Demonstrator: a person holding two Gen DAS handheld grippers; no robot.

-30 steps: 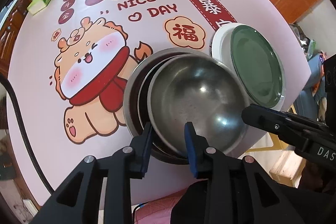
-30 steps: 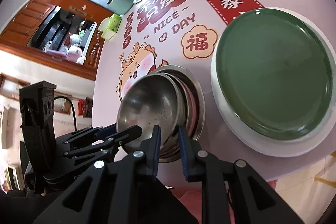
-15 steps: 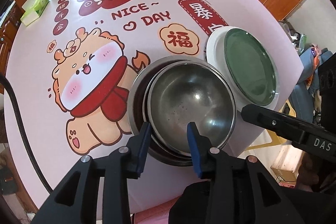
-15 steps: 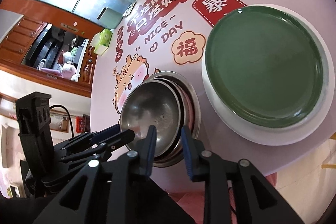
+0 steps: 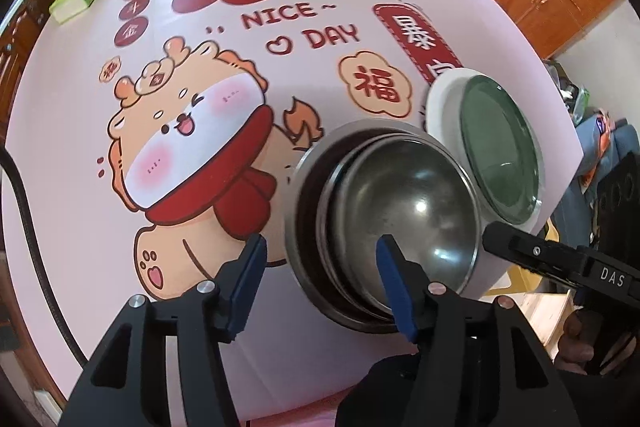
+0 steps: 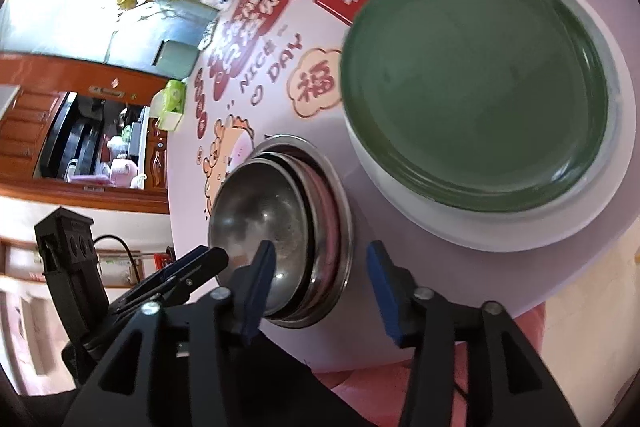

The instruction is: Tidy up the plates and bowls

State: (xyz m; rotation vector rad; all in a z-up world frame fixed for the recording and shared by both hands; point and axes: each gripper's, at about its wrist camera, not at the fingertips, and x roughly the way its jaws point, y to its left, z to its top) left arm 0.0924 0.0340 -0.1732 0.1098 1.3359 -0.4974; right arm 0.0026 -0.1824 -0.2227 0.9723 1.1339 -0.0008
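Both our grippers, left [image 5: 320,259] and right [image 6: 320,265], have just been opening and grip nothing. We see the nested steel bowls [image 5: 404,211] by the table's [image 5: 80,147] near edge, just beside the green plate [image 6: 476,83] on its white plate [image 6: 520,231].

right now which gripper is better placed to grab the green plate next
Right, probably. In the right wrist view the green plate looms large just ahead of the open right gripper. The open left gripper straddles the near rim of the nested steel bowls, the plate off to its side.
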